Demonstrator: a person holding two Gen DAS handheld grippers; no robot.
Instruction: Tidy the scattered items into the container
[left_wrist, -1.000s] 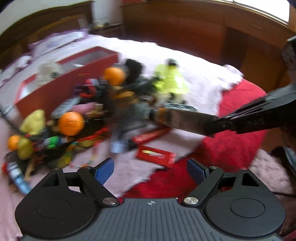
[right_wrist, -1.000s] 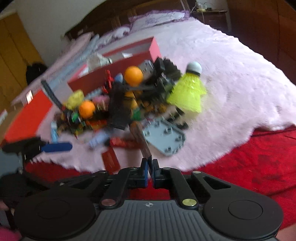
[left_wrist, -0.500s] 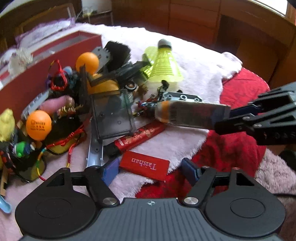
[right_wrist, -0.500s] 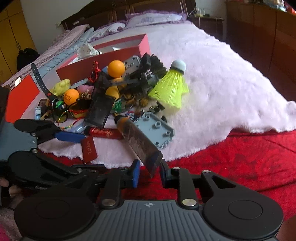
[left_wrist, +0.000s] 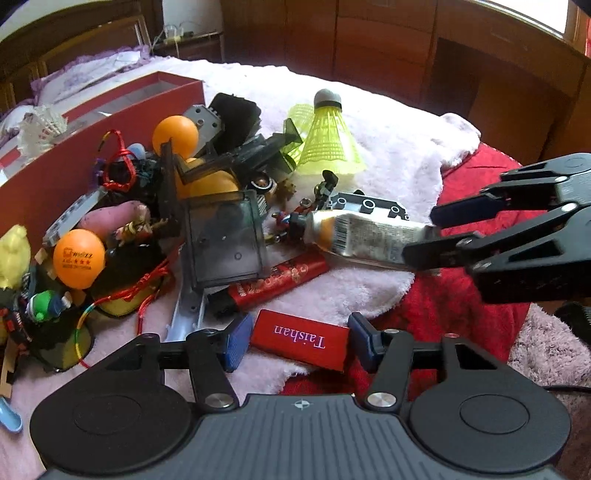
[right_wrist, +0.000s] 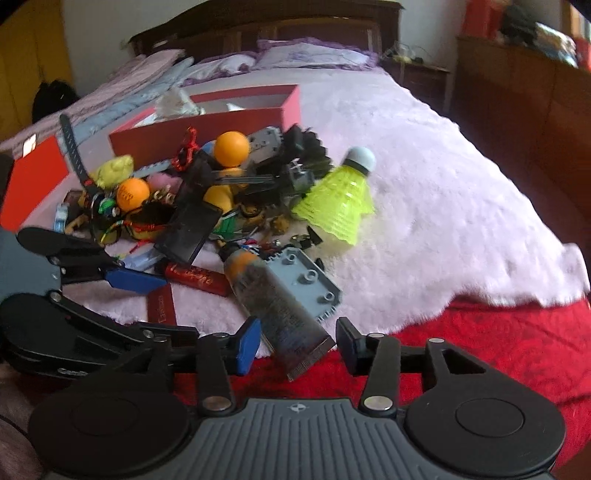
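Left gripper jaws closing, straddling the red card at the white rug's edge, pads not yet pressing; right gripper jaws opening, spread around the tube's crimped end; red box behind the clutter; bare rug to the right.

Bed — white fleece, red blanket, box
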